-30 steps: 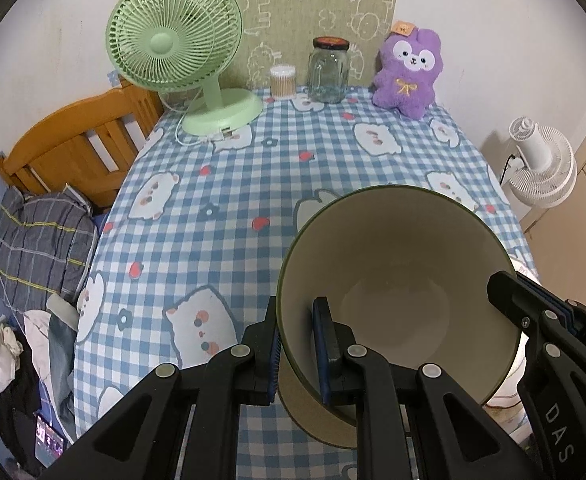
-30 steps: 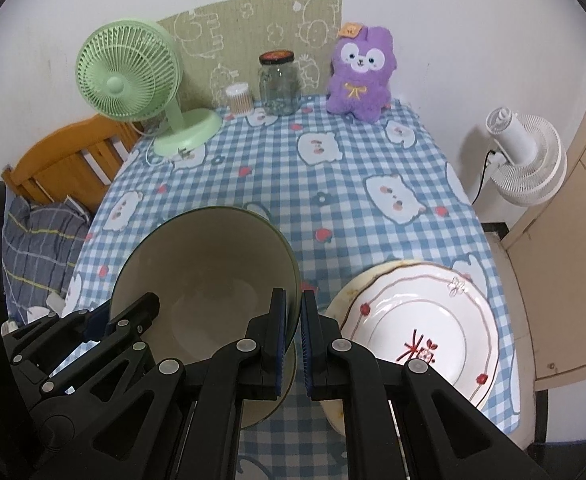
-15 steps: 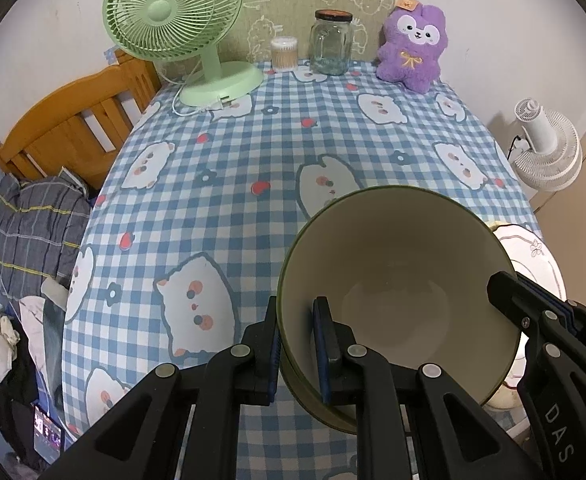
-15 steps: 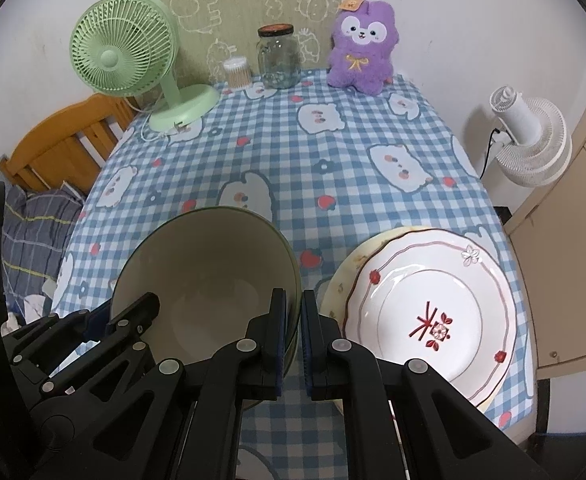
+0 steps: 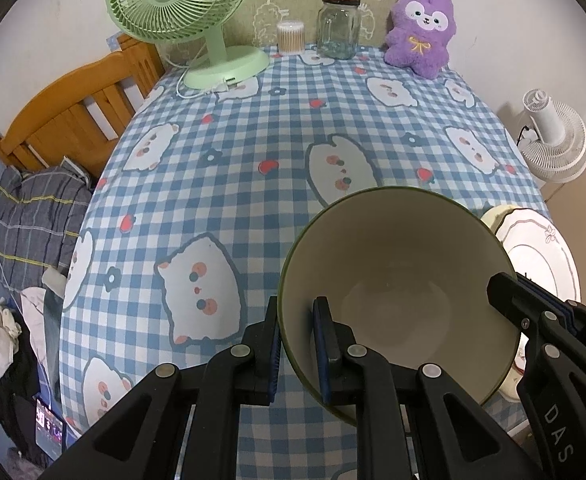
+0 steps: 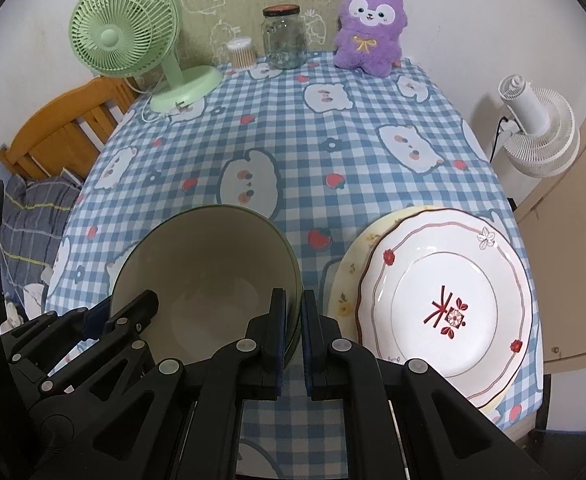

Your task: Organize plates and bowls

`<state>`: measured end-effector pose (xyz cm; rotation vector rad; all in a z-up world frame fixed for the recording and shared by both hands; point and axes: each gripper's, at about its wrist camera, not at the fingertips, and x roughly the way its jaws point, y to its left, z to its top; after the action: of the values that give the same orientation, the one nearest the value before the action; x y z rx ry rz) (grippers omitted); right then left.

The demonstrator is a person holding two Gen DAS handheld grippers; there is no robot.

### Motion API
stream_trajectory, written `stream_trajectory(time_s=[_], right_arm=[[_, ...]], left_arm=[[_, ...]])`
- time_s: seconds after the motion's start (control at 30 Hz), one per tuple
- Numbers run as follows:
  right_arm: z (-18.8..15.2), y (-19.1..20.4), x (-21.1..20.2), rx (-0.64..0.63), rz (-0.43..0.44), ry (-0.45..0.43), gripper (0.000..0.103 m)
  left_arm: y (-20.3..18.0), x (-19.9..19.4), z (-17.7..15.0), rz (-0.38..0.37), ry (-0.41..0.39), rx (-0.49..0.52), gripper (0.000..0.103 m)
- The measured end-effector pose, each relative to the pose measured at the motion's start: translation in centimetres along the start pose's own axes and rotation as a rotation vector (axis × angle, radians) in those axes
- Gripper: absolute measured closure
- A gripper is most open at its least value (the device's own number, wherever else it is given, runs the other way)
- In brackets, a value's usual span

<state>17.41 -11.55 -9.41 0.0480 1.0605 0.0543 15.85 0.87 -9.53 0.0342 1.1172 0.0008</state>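
bowl (image 5: 397,280) pinched at opposite rims between left gripper (image 5: 297,344) and right gripper (image 6: 291,332) | plates (image 6: 445,304) just right of right gripper | likely rigid, glazed-slippery, breakable; rim hold suits

A bowl (image 5: 393,264) cream inside with an olive-green rim, a white plate (image 6: 445,300) with red flowers and a brown line over a pale yellow flowered plate (image 6: 347,276), a blue-and-white checked cloth with white cats and strawberries on the bench (image 5: 253,152), a mint-green fan (image 5: 181,4), a purple plush (image 5: 421,28).
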Motion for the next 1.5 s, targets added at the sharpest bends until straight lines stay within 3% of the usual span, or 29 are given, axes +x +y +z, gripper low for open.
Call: stream_trajectory(time_s=[0.43, 0.47, 0.5, 0.53, 0.9, 0.97, 1.1, 1.5], right_arm=[[0.0, -0.2, 0.4, 0.018, -0.010, 0.041, 0.093], [0.1, -0.1, 0.4, 0.021, -0.015, 0.050, 0.093], [0.2, -0.1, 0.4, 0.020, -0.024, 0.058, 0.092], [0.2, 0.0, 0.5, 0.017, -0.035, 0.066, 0.092], [0.4, 0.6, -0.4, -0.018, -0.076, 0.064, 0.091], [0.5, 0.7, -0.5, -0.028, -0.077, 0.065, 0.085], [0.7, 0.9, -0.8, -0.033, -0.064, 0.048, 0.057], [1.8, 1.0, 1.5, -0.049, -0.015, 0.083, 0.057]], left_arm=[[0.0, -0.1, 0.2, 0.016, -0.029, 0.020, 0.089], [0.0, -0.1, 0.3, 0.017, -0.026, 0.023, 0.084], [0.0, 0.0, 0.3, 0.013, -0.019, 0.020, 0.073], [0.1, 0.2, 0.3, 0.006, -0.009, 0.013, 0.070], [-0.1, -0.2, -0.2, 0.006, -0.013, 0.048, 0.050], [-0.2, -0.4, -0.2, -0.001, -0.019, 0.054, 0.045], [-0.4, -0.6, -0.2, -0.012, -0.017, 0.057, 0.040], [-0.3, 0.5, 0.4, -0.009, -0.023, 0.041, 0.032]])
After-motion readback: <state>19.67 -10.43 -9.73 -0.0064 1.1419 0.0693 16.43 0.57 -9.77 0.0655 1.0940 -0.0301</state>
